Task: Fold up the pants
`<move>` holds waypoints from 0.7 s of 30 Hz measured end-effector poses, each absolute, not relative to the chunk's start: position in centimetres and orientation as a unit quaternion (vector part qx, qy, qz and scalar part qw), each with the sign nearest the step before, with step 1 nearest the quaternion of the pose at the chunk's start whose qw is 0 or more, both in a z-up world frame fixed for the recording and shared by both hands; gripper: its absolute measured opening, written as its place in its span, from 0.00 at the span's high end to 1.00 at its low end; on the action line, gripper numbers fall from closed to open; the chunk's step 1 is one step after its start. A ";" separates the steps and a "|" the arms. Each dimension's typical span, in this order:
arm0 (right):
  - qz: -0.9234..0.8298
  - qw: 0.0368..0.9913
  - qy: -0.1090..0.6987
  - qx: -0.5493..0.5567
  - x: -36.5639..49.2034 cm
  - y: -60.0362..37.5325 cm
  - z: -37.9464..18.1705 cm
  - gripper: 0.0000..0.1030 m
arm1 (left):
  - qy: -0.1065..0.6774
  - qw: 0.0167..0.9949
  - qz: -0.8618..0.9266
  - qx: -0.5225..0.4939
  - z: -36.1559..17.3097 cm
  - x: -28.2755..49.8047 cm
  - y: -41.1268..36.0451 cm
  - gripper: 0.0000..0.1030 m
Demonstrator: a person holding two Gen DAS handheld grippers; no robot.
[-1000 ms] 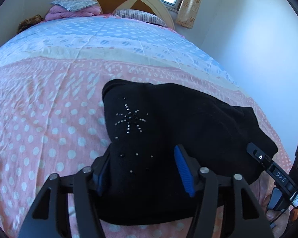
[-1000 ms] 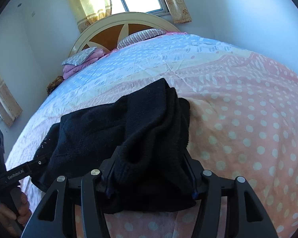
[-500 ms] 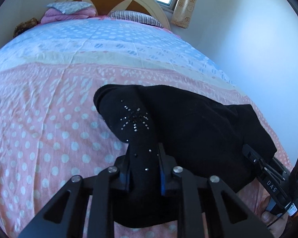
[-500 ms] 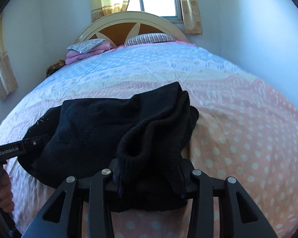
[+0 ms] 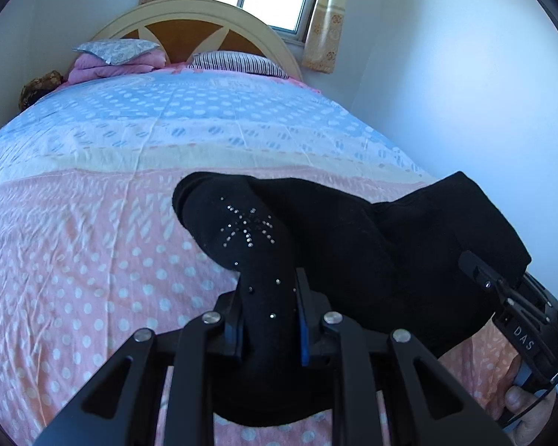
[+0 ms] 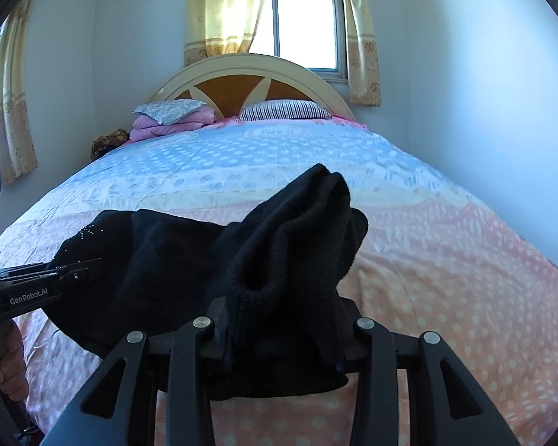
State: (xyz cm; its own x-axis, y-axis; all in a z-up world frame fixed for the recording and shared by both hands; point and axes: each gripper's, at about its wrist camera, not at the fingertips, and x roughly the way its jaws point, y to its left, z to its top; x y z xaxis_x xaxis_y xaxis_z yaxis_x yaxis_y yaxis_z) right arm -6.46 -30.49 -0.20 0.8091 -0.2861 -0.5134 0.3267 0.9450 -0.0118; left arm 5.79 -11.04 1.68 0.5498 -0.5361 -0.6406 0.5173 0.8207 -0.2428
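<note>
The black pants (image 5: pixel 372 260) lie bunched at the near edge of the polka-dot bedspread (image 5: pixel 93 241). The left gripper (image 5: pixel 269 319) is clamped on the rhinestone-studded end, which rises toward 11 o'clock. The right gripper (image 6: pixel 282 334), its jaws having just closed in, pinches the thick ribbed end, whose folds stand up toward 1 o'clock. A striped pillow (image 6: pixel 284 109) rests at 12 o'clock.

A: Any writing you can actually read here?

B: Just two bits. The right gripper (image 5: pixel 517 319), seen from the left wrist camera, has "DAS" in white on its black body. The left gripper (image 6: pixel 52 278), seen from the right wrist camera, has "GenRobot.AI" printed along its side.
</note>
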 end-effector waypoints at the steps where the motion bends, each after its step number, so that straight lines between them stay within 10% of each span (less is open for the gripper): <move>1: -0.160 0.951 0.262 0.034 -6.4 -30.1 0.1 0.62 | 0.366 0.881 -0.298 -0.014 1.8 5.9 -10.7 0.79; 21: -0.102 0.963 0.249 0.023 -2.6 -24.1 2.3 0.62 | 0.350 0.905 -0.241 -0.033 3.1 7.3 -3.7 0.79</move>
